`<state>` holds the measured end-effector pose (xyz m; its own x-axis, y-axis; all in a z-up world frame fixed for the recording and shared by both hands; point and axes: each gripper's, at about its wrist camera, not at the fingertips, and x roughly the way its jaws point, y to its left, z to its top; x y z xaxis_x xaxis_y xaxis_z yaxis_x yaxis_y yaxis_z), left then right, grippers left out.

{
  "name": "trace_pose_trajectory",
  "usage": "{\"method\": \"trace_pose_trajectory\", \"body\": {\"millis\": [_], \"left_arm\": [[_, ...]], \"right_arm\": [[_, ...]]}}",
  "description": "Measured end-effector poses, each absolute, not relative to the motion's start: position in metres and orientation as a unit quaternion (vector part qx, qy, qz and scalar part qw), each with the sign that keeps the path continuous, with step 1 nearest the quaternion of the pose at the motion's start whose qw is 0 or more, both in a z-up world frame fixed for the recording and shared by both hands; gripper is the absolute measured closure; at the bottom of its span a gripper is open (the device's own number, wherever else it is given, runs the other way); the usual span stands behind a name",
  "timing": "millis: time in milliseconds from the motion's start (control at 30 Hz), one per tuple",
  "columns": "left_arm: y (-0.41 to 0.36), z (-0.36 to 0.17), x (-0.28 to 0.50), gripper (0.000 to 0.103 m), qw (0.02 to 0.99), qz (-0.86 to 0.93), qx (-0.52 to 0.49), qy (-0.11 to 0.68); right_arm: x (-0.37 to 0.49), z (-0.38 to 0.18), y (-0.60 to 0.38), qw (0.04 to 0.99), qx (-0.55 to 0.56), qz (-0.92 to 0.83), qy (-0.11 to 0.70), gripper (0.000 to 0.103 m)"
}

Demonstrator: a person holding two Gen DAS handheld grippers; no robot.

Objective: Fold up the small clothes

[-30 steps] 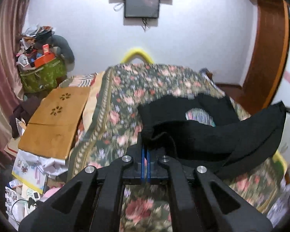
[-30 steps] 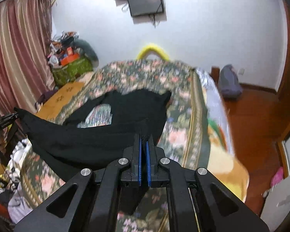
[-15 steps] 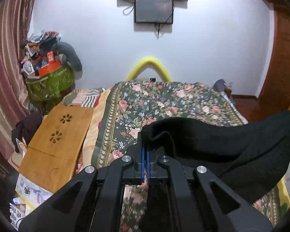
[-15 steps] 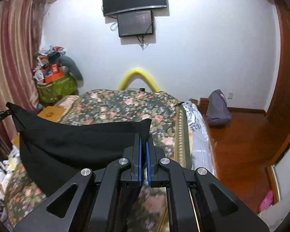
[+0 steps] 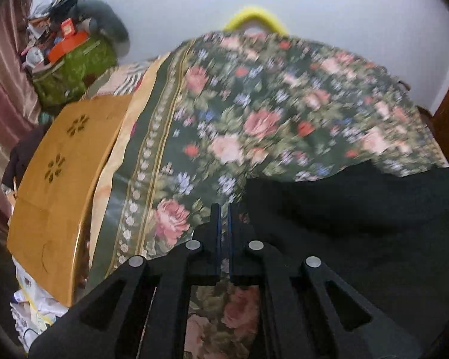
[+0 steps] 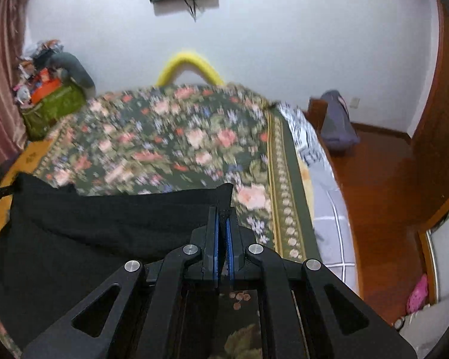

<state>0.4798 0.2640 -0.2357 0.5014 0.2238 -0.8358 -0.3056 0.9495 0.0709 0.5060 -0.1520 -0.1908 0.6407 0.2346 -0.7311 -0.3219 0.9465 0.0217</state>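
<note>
Right hand-held gripper [image 6: 222,209]: jaws clamped on a corner of the black garment [image 6: 98,224], which stretches away leftward above the bed [image 6: 176,137] to its other corner. Left hand-held gripper [image 5: 223,209]: jaws nearly together with a thin gap; the garment [image 5: 359,224] lies just right of the fingers, and whether any cloth is pinched cannot be told. Green bag [image 5: 71,65], beside the bed: heaped with an orange box [image 5: 67,42] and blurred clutter.

One black garment [image 6: 110,233], one floral bedspread [image 5: 254,113], one wooden board [image 5: 60,173], two grippers [image 5: 223,209] [image 6: 223,212].
</note>
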Motion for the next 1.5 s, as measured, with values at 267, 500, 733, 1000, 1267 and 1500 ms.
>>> {"method": "trace_pose_trajectory", "body": {"millis": [267, 500, 733, 1000, 1267, 1500], "left_arm": [[0.264, -0.234, 0.435, 0.067, 0.865, 0.122, -0.039, 0.486], [0.235, -0.205, 0.38, 0.039, 0.878, 0.085, -0.014, 0.47], [0.208, -0.209, 0.336, 0.028, 0.87, 0.072, 0.03, 0.486], [0.207, -0.249, 0.337, 0.019, 0.854, 0.069, -0.011, 0.515], [0.188, -0.255, 0.348, 0.08, 0.856, 0.03, -0.048, 0.514], [0.171, -0.251, 0.315, 0.092, 0.855, -0.003, -0.007, 0.519]], "right_arm": [[0.478, -0.183, -0.163, 0.894, -0.067, 0.175, 0.406, 0.054], [0.415, -0.167, -0.167, 0.884, -0.059, 0.206, 0.415, 0.037], [0.362, -0.177, -0.171, 0.869, -0.054, 0.219, 0.441, 0.035], [0.334, -0.232, -0.171, 0.838, -0.024, 0.225, 0.497, 0.035], [0.348, -0.268, -0.158, 0.813, 0.046, 0.261, 0.518, 0.068], [0.366, -0.261, -0.141, 0.818, 0.0, 0.266, 0.51, 0.092]]}}
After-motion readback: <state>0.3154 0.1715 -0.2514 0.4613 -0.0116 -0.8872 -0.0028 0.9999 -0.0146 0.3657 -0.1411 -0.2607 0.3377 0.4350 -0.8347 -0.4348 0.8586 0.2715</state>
